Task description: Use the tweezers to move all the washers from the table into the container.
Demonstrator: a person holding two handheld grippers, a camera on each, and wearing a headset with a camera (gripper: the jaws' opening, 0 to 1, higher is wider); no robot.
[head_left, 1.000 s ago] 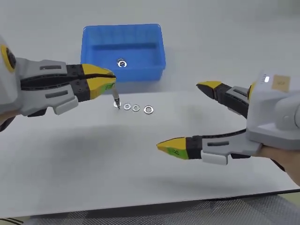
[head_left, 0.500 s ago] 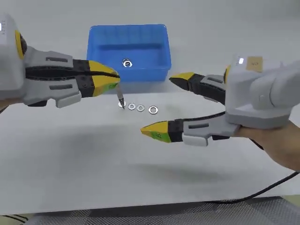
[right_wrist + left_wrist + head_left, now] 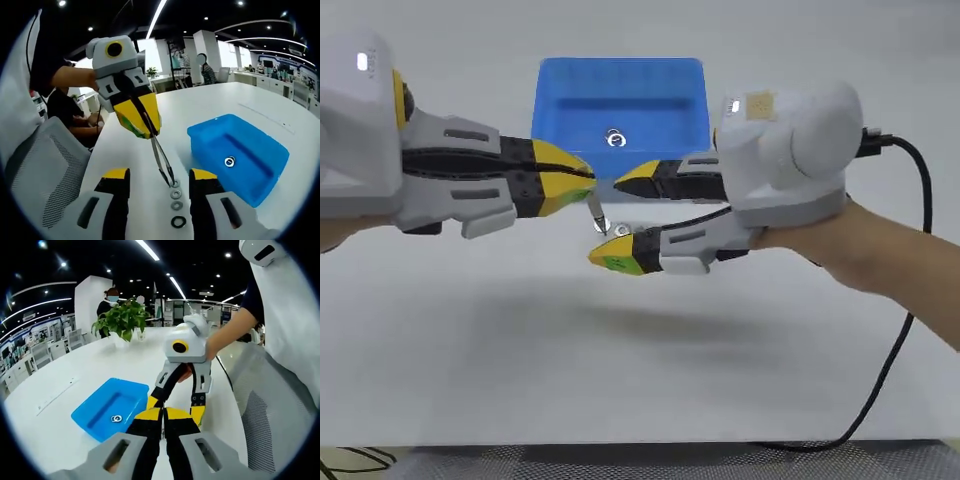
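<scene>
Three washers (image 3: 176, 205) lie in a row, lower centre, on the bench (image 3: 190, 107); left gripper (image 3: 142, 129), clamped on tweezers (image 3: 159, 152), aims their tips at the end washer; right gripper (image 3: 159, 176) flanks them, open.

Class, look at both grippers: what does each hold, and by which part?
The left gripper is shut on the tweezers, clamping their upper end, tips down. The right gripper is open, holding nothing.
</scene>
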